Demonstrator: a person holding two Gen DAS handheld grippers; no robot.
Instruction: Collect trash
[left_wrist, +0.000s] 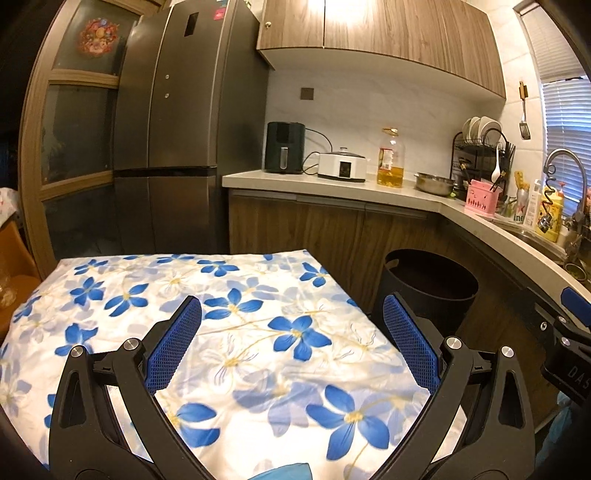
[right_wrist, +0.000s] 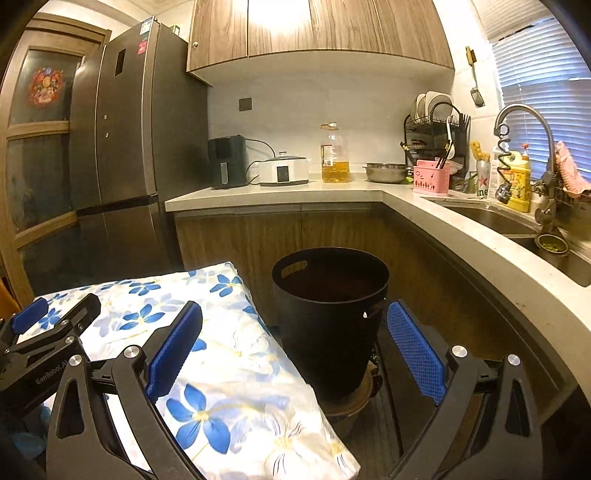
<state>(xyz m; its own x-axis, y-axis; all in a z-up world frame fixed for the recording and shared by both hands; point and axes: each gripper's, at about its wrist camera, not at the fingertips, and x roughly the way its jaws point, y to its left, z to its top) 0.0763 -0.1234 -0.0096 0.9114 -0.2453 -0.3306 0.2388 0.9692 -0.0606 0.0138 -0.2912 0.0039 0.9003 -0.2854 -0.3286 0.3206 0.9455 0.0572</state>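
1. Two grippers, both spread wide with nothing between the blue pads: the left gripper (left_wrist: 291, 347) hangs over the flowered cloth (left_wrist: 229, 332), and the right gripper (right_wrist: 295, 354) points at the black bin (right_wrist: 328, 317).
2. Landmark — the black bin. It stands on the floor just beside the cloth-covered table's right edge, in front of the wooden cabinets, below the counter (right_wrist: 280, 194). Its mouth is open and its inside is too dark to tell what lies in it.
3. No loose trash can be made out on the cloth or on the floor around the bin. A bit of pale blue, crumpled-looking material (left_wrist: 284, 472) shows at the near edge of the cloth, left of the bin; what it is cannot be told.
4. Handling, as a judgement: if that blue scrap is trash, it looks thin and soft, light enough to crush — pinch it at a bunched fold, not a flat edge. The bin looks rigid, with a cut-out handle slot (right_wrist: 293, 268) in its rim as the natural hold.
5. Writing: the left gripper's body, seen from the right wrist, reads roughly "GenRobot.AI"; a can (right_wrist: 482, 181) beyond the bin by the sink shows a red star and letters "ine". Bottle labels are too small to read.
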